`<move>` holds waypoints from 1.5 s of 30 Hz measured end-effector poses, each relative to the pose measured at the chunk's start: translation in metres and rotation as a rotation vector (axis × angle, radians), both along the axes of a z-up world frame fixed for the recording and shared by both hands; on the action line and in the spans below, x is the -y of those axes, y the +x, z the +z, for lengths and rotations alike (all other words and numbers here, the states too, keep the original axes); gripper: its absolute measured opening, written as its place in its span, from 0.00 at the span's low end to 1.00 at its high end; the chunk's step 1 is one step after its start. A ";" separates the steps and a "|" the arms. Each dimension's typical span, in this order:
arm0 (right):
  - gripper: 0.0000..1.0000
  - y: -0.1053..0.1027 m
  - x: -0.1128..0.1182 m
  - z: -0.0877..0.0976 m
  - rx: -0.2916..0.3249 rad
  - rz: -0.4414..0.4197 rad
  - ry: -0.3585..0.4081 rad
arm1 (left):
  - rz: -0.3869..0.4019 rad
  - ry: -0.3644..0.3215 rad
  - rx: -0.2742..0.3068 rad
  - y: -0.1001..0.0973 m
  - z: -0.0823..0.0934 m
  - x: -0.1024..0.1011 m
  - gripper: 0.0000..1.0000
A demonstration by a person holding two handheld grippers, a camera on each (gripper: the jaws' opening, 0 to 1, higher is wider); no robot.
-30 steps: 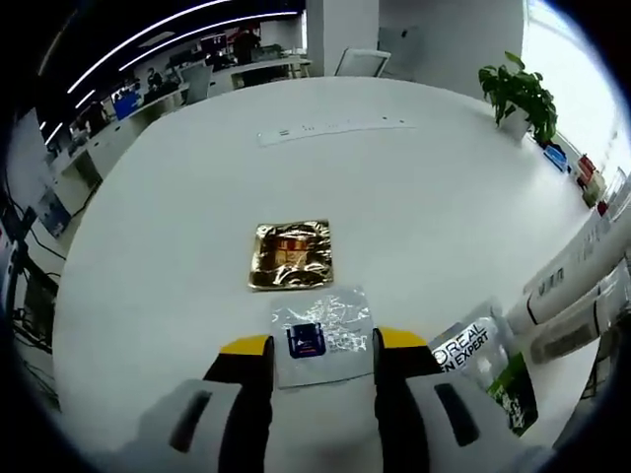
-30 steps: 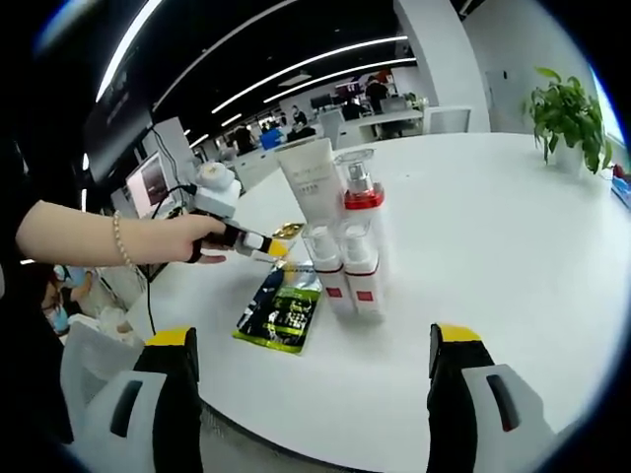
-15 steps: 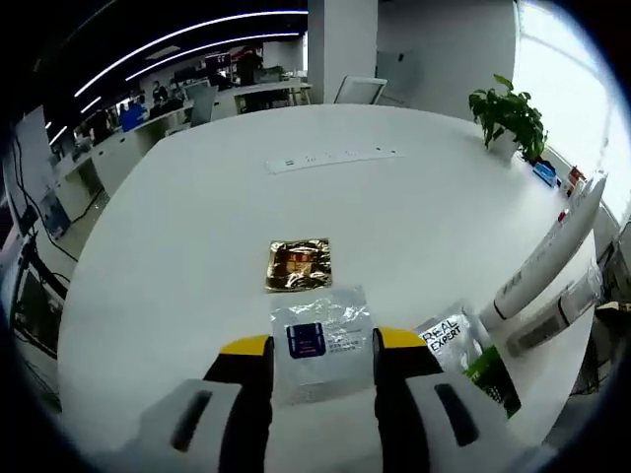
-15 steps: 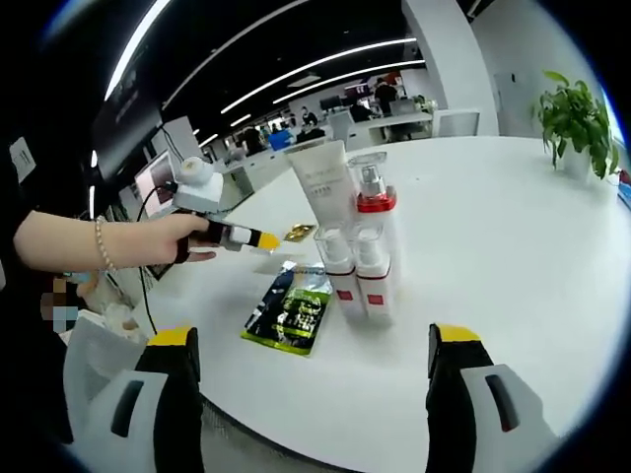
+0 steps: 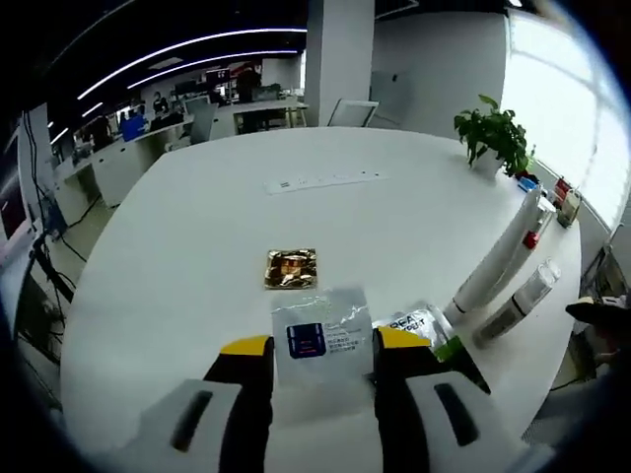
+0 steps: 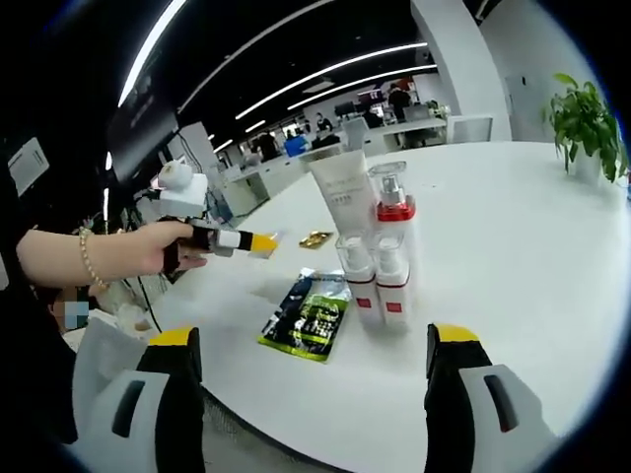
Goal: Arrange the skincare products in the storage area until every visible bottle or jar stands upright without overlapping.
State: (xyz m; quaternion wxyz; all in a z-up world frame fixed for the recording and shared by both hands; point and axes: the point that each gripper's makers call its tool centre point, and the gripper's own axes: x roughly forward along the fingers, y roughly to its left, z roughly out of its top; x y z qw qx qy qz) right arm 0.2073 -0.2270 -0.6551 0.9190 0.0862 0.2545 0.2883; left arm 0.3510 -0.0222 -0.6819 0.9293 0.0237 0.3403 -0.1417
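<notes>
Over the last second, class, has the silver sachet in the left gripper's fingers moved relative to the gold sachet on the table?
Yes. The silver sachet has risen with the left gripper, up and away from the gold sachet, which now looks smaller and farther off on the white table.
</notes>
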 end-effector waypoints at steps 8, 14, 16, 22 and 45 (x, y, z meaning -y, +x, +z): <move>0.93 -0.003 -0.007 0.001 0.007 0.042 0.000 | -0.035 0.014 0.054 -0.019 0.018 0.003 0.37; 0.83 -0.004 -0.011 0.005 0.022 0.061 0.011 | -0.056 -0.009 0.094 -0.036 0.031 0.007 0.37; 0.83 -0.005 -0.013 0.007 0.024 0.067 0.024 | -0.064 0.000 0.102 -0.037 0.034 0.007 0.37; 0.81 -0.007 -0.016 0.008 0.014 0.084 0.046 | -0.076 0.003 0.128 -0.054 0.049 0.011 0.37; 0.45 0.003 -0.096 0.062 -0.028 0.190 0.412 | -0.214 0.068 0.204 -0.111 0.072 0.029 0.37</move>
